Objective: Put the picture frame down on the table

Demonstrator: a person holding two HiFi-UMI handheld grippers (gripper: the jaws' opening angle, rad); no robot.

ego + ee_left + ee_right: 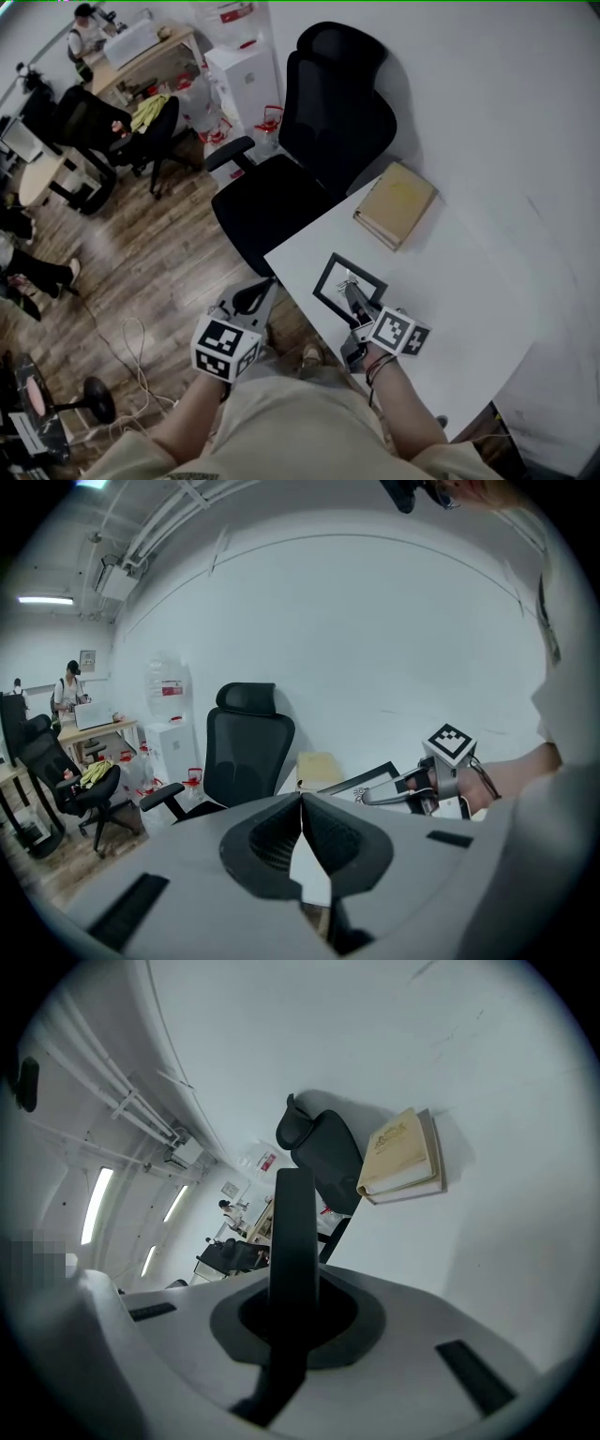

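Note:
The black picture frame (339, 281) with a white print is near the table's front-left corner, low over the white table (469, 281); whether it touches the top is unclear. My right gripper (352, 292) is shut on the frame's near-right side. In the right gripper view the frame (293, 1232) shows edge-on, a dark bar rising from between the jaws. My left gripper (262, 289) hovers off the table's left edge, shut with nothing in it; its tips (302, 801) meet. From there the frame (361, 780) and the right gripper (412, 787) show to the right.
A tan book (396, 203) lies at the table's far corner near the wall. A black office chair (319, 141) stands against the table's left side. Cables run over the wooden floor (141, 281), with desks, chairs and a person far off at the left.

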